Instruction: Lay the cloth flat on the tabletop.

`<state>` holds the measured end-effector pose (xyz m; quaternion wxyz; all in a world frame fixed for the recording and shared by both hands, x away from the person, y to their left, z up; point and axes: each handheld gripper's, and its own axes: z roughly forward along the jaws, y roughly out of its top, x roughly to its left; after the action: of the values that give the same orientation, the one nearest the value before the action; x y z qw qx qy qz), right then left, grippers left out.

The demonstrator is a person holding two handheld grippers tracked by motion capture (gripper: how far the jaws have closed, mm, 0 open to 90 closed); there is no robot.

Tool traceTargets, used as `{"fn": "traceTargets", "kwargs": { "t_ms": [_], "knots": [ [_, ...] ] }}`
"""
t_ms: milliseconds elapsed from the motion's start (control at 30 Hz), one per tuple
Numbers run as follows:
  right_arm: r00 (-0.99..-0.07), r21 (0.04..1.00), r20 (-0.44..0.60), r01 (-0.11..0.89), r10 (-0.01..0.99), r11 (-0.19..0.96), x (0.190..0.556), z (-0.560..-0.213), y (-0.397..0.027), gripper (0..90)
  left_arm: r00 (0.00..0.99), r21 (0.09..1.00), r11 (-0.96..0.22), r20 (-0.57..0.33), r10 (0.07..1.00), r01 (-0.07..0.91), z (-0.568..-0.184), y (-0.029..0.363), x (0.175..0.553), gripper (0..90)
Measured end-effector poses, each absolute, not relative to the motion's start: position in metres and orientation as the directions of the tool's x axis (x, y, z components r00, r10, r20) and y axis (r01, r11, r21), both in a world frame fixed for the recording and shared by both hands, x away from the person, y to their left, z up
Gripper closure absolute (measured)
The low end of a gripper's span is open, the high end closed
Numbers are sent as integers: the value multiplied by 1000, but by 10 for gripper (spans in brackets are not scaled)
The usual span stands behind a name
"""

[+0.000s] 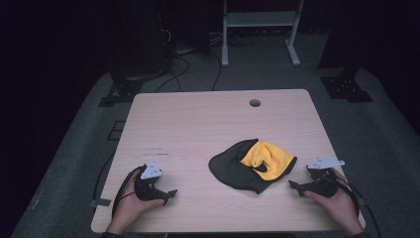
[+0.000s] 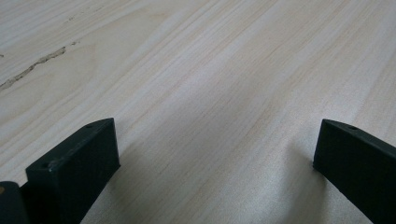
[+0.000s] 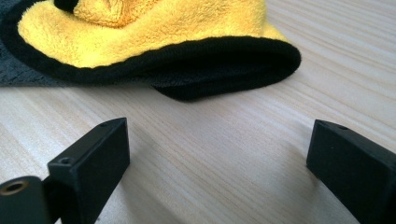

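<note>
From the high view, a pale wooden table (image 1: 198, 129) stands on grey carpet, with a round cable hole (image 1: 254, 103) near its far edge and a white metal frame (image 1: 260, 29) on the floor behind. A crumpled cloth (image 1: 252, 166), dark grey outside and yellow fleece inside, lies right of centre toward the near edge. The left gripper (image 1: 171, 193) rests on the table near the front left, well apart from the cloth, its tips pointing toward the cloth. The right gripper (image 1: 293, 185) lies just beside the cloth's right edge, pointing at it, with bare table between.

In the left gripper view, the left gripper (image 2: 215, 149) has its jaws spread wide over bare wood grain, holding nothing.

In the right gripper view, the right gripper (image 3: 217, 149) also stands wide open and empty; the cloth (image 3: 154, 32) sits close ahead, fluffy yellow pile rimmed by a black hem.
</note>
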<state>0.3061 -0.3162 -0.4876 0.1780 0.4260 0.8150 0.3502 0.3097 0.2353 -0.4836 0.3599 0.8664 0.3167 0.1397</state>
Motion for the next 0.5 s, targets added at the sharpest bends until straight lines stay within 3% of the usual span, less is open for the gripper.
{"fn": "traceTargets", "kwargs": {
  "t_ms": [167, 233, 367, 400, 500],
  "knots": [
    [-563, 723, 11, 575, 826, 383, 305, -487, -317, 60, 760, 712, -540, 14, 649, 448, -484, 235, 310, 0],
    [-556, 729, 13, 574, 831, 372, 303, -487, -319, 130, 760, 712, -540, 14, 649, 448, -484, 235, 310, 0],
    [-552, 725, 12, 579, 834, 373, 301, -485, -321, 165, 760, 712, -540, 15, 649, 448, -484, 235, 310, 0],
    [-548, 717, 14, 589, 836, 374, 300, -482, -322, 252, 760, 712, -540, 15, 650, 448, -484, 235, 310, 0],
    [-554, 708, 11, 592, 832, 385, 300, -479, -322, 297, 760, 712, -541, 15, 650, 448, -484, 235, 309, 0]
  ]
}}
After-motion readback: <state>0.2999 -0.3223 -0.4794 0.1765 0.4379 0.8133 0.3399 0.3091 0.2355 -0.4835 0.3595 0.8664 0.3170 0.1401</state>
